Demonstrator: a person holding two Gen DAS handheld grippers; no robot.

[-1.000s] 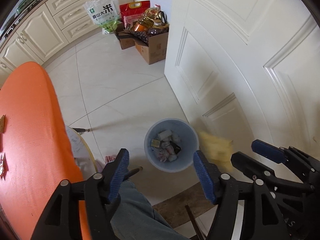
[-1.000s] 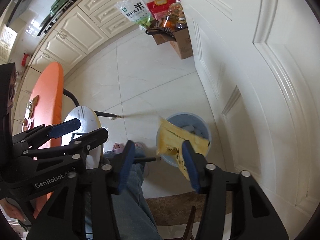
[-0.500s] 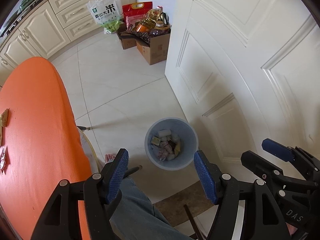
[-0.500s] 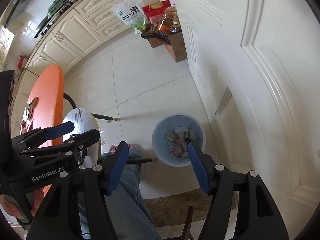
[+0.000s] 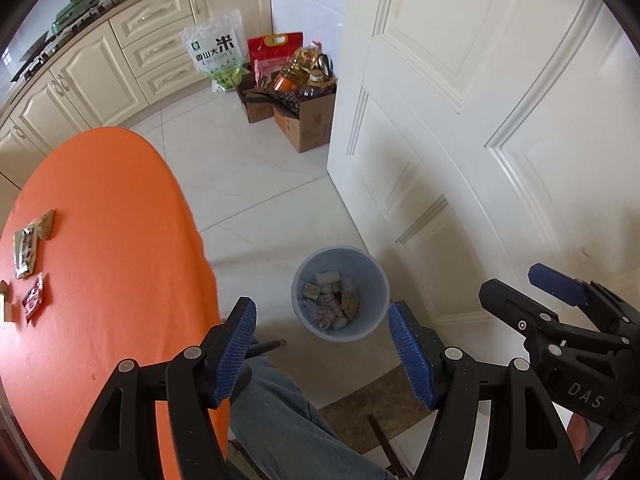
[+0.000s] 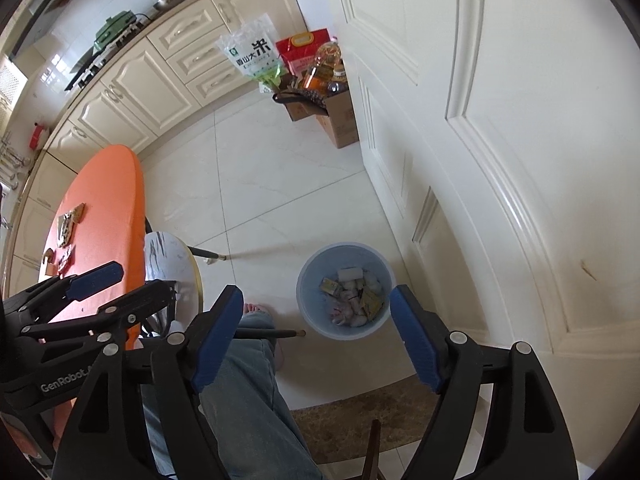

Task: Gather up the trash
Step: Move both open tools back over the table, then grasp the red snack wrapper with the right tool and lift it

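In the left wrist view, the left gripper (image 5: 322, 344) is held spread and empty over a white tiled floor (image 5: 256, 184), with the blue bin (image 5: 374, 280) of trash (image 5: 330, 298) standing beside a white door (image 5: 480, 120) and wrappers (image 5: 26, 254) lying on the orange table (image 5: 112, 248). In the right wrist view, the right gripper (image 6: 316, 334) is seen spread with nothing between its jaws, which have just been opening; the bin (image 6: 312, 280) stands on the floor below it, and cream cabinets (image 6: 160, 76) and boxes (image 6: 340, 120) are seen at the far wall.

The left gripper (image 6: 92, 280) reads "GenRobot", the right gripper (image 5: 568, 300) "DAS".
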